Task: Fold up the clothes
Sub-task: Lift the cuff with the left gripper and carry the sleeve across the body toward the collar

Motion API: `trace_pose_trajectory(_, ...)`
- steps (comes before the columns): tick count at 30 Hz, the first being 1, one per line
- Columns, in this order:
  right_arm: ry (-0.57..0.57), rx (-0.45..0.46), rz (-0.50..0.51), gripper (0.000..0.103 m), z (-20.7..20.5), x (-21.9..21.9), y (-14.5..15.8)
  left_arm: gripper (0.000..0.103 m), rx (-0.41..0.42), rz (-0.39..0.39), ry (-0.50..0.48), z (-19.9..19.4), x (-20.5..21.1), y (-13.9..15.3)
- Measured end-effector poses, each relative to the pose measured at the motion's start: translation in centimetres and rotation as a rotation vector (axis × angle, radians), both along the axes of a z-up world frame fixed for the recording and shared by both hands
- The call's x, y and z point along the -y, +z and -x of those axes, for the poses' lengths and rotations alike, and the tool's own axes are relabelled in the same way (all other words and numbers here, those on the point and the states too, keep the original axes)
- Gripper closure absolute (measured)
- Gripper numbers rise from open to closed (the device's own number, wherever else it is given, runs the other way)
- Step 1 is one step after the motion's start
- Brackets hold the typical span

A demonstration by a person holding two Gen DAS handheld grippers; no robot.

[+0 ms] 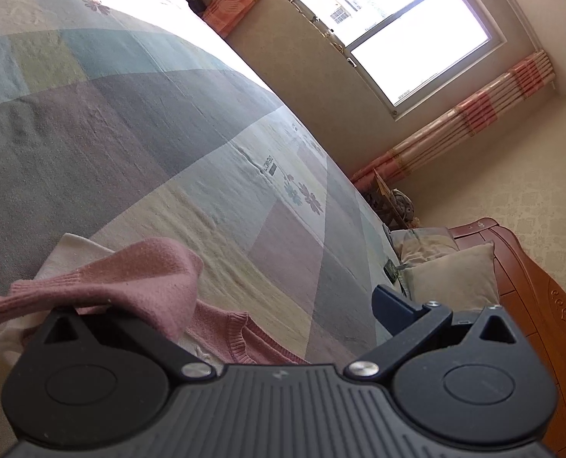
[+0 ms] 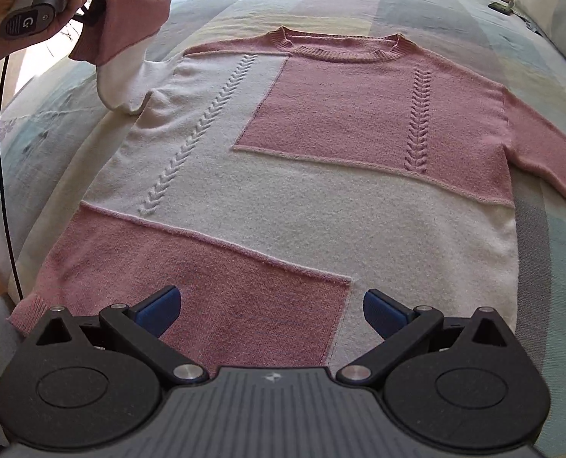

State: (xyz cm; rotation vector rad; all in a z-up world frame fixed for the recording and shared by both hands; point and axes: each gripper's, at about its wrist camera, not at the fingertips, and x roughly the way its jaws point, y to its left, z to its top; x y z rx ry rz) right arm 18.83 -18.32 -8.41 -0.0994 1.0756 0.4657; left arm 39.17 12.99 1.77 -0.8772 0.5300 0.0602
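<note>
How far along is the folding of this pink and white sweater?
Barely begun. Done: the sweater lies flat, front up, on the bed. In hand: the left hand-held gripper has its left sleeve lifted at the cuff. Left: the other sleeve lies stretched out, the body is unfolded, and the right hand-held gripper hovers open.

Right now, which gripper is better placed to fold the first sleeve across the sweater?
Left. The left gripper already has the lifted sleeve, while the right gripper hangs open above the sweater's hem.
</note>
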Motion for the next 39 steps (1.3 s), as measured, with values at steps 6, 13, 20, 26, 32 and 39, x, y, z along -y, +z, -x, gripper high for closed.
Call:
trace_pose_trajectory(6,0.043,0.050,0.015,0.000,1.1,-0.5,1.5,0.001,0.000,0.011,-0.003,-0.2,1.2,0.4)
trace_pose_trajectory(13,0.041,0.061,-0.004,0.000,0.9,-0.3,2.2,0.001,0.014,0.013,-0.028,-0.7,3.0,1.1)
trace_pose_trajectory(20,0.049,0.086,-0.037,0.000,1.6,-0.1,3.1,0.001,0.006,0.015,-0.042,-1.1,4.7,1.1)
trace_pose_trajectory(26,0.055,0.088,-0.047,0.000,1.8,0.0,3.3,0.001,-0.016,0.002,-0.050,-1.7,6.1,1.1)
trace_pose_trajectory(32,0.058,0.091,-0.049,0.000,2.0,0.1,3.3,0.001,-0.052,-0.005,-0.079,-3.2,8.0,0.9)
trace_pose_trajectory(39,0.038,0.093,-0.037,0.000,2.0,0.8,2.9,0.001,-0.092,-0.054,-0.112,-5.4,10.1,0.7)
